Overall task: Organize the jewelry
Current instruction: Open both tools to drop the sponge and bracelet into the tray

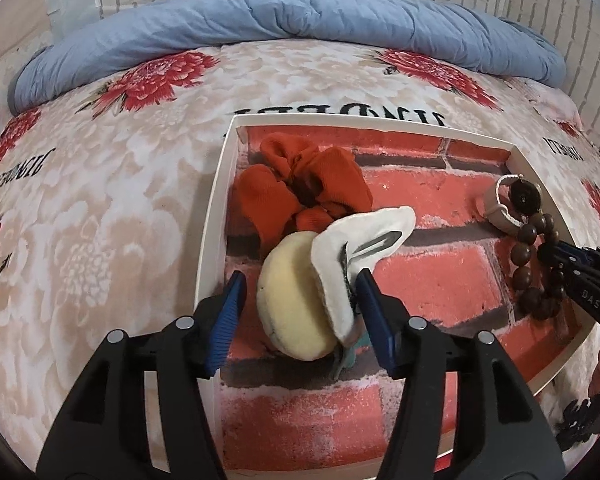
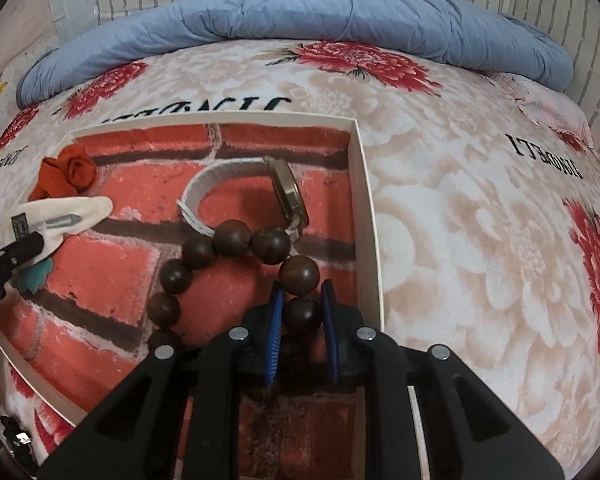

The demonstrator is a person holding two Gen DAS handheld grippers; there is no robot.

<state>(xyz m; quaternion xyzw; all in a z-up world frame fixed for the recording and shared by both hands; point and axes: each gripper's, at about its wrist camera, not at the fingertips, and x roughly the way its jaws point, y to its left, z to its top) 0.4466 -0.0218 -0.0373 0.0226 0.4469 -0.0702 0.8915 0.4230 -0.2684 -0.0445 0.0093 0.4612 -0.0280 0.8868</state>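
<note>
A shallow white box (image 1: 214, 216) lined with red brick print lies on the bed; it also shows in the right wrist view (image 2: 366, 200). In it lie an orange scrunchie (image 1: 300, 184), a plush hair clip with a yellow pom and white ear (image 1: 328, 276), a watch with a pale strap (image 2: 252, 196) and a brown wooden bead bracelet (image 2: 236, 256). My left gripper (image 1: 300, 300) is open around the plush clip. My right gripper (image 2: 302, 312) is shut on one bead of the bracelet near the box's right wall.
The bed has a floral cover (image 2: 480, 220). A rolled blue quilt (image 1: 300, 20) lies at the far edge against a white brick wall. The right gripper's tip shows in the left wrist view (image 1: 572, 260).
</note>
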